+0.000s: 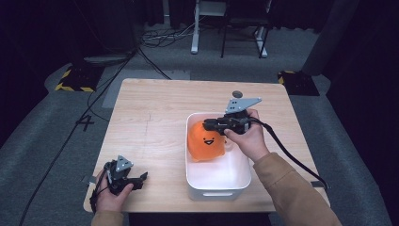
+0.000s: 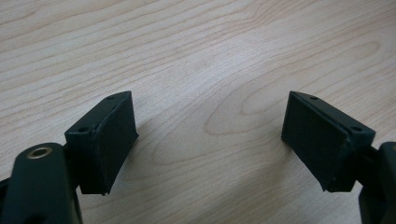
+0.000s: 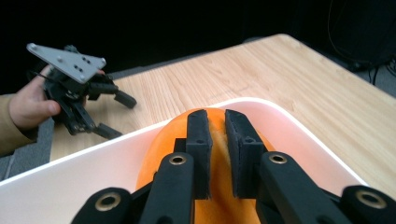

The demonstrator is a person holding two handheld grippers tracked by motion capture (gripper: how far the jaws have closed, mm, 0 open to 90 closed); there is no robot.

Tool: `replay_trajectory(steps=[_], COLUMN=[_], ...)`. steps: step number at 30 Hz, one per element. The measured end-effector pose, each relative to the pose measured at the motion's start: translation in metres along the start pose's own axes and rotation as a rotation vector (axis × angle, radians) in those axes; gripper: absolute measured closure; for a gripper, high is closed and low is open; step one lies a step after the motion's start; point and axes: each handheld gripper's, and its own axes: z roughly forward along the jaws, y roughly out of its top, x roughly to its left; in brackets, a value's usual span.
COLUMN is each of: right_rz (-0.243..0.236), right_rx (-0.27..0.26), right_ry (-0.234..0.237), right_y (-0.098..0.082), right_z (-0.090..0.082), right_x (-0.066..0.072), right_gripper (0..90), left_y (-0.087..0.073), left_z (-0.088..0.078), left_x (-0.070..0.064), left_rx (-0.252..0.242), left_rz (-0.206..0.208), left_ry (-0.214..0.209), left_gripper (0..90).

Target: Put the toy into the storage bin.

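Orange fills the narrow gap between my right claw's [image 3: 217, 140] jaws: they are pinched onto a fold at the top of the soft orange toy [image 1: 206, 141], and in the right gripper view the orange material bulges up between the two black pads. From the high view the right claw [image 1: 210, 124] reaches leftward over the far part of the white bin [image 1: 221, 186], my right hand [image 1: 249, 136] wrapped around its body, the grey plate on top and the cable trailing off past my sleeve toward the worktop's right edge. The toy [image 3: 187, 154] sits inside the bin, against its left wall toward the far end, and shows a small smiling face on the side toward me; I cannot tell whether it rests on the bin floor or is lifted slightly off it. The bin [image 3: 79, 168] stands on the pale wooden worktop [image 1: 150, 122], right of centre and close to the near edge. Farther out, my left claw [image 1: 139, 180] lies low at the near left corner of the worktop, held in my left hand [image 1: 113, 193]. Its jaws stand wide apart with nothing between them; the left gripper view shows bare wood grain [image 2: 201, 56] beneath and between the two pads. A small dark round object [image 1: 237, 94] lies on the worktop near the far edge, too small for me to identify.
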Motion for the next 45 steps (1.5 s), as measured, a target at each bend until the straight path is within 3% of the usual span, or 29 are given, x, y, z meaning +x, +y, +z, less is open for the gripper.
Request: replay_trajectory(steps=[8, 9, 22, 26, 45], right_rz=[0.009, 0.014, 0.011, 0.006, 0.037], right_rx=[0.052, 0.078, 0.169, 0.24, 0.236], right_ry=[0.009, 0.001, -0.017, -0.029, -0.024], right_y=[-0.002, -0.002, 0.0, -0.002, -0.003], right_z=[0.006, 0.007, 0.014, 0.016, 0.01], right_x=[-0.002, -0.003, -0.003, -0.003, -0.005], right_gripper=[80.6, 80.4, 78.5, 78.2, 68.2], left_y=[0.0, 0.0, 0.0, 0.0, 0.0], left_z=[0.0, 0.0, 0.0, 0.0, 0.001], left_x=[0.0, 0.0, 0.0, 0.0, 0.0], left_rx=[-0.001, 0.0, 0.0, 0.0, -0.001], left_rz=[-0.001, 0.0, 0.0, 0.0, 0.001], left_ry=[0.0, 0.0, 0.0, 0.0, -0.004], left_gripper=[18.3, 18.2, 18.3, 18.3, 17.5])
